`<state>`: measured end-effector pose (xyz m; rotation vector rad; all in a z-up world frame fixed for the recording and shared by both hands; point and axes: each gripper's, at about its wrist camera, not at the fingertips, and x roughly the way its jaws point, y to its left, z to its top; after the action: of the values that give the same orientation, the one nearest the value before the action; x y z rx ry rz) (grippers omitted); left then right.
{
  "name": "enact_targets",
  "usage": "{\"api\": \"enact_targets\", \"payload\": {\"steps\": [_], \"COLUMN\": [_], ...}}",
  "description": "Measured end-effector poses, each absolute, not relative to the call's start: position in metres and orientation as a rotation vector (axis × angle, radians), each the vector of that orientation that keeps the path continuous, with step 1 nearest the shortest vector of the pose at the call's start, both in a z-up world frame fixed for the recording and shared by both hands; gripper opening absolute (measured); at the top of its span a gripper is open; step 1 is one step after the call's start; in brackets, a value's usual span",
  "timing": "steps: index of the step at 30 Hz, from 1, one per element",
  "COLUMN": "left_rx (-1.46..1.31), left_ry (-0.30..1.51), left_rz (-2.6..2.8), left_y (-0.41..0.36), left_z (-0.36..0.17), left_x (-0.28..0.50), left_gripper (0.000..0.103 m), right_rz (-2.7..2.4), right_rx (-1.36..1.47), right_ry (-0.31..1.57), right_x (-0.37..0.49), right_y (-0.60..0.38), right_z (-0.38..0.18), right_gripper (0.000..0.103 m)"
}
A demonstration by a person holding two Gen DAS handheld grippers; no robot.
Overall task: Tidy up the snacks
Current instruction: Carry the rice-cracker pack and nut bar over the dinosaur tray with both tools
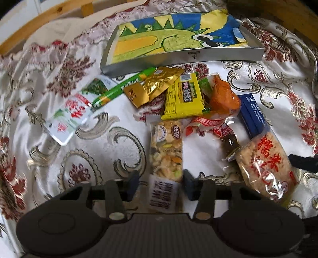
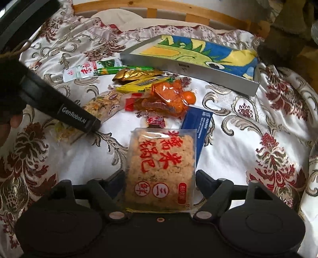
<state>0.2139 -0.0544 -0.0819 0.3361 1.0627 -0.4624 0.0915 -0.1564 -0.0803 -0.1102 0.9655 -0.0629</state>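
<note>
- A floral satin cloth (image 1: 59,99) is covering the surface beneath a wooden rail (image 2: 178,13).
- Snacks are lying below the silver box (image 1: 178,54).
- Left gripper (image 1: 161,186) is straddling the nut bar (image 1: 166,150), pads apart from it.
- Right gripper (image 2: 161,178) is standing open around the rice cracker pack (image 2: 161,164).
- Only the right view is showing the person's hand (image 2: 10,123).

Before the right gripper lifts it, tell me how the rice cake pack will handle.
The rice cake pack looks like a puffed block in thin clear film, so probably light and fairly stiff. The glossy wrap may slip between the right gripper fingers. Pressed grains look brittle, so a hard squeeze could crumble it. Flat and square, it should not roll.
</note>
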Motion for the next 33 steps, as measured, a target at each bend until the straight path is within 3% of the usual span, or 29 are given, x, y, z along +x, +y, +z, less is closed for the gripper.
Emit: {"api": "enact_targets", "payload": {"steps": [11,21,33], "left_rx": [0.287,0.090,-0.011], "left_ry": [1.111,1.110,0.738], "left_rz": [-0.409,-0.349,-0.327], "left_y": [-0.051,-0.026,-0.014], "left_z": [-0.078,-0.050,-0.006], "left_x": [0.199,0.177,0.170], "left_gripper": [0.040,0.040,0.040], "right_rz": [-0.048,-0.054,-0.056], "right_rx": [-0.097,-0.233,-0.227], "right_ry": [0.938,0.782,0.650], "right_x": [0.086,0.059,0.069], "right_y": [-0.158,-0.144,-0.169], "right_z": [-0.076,-0.055,-0.013], "right_gripper": [0.072,0.072,0.072]}}
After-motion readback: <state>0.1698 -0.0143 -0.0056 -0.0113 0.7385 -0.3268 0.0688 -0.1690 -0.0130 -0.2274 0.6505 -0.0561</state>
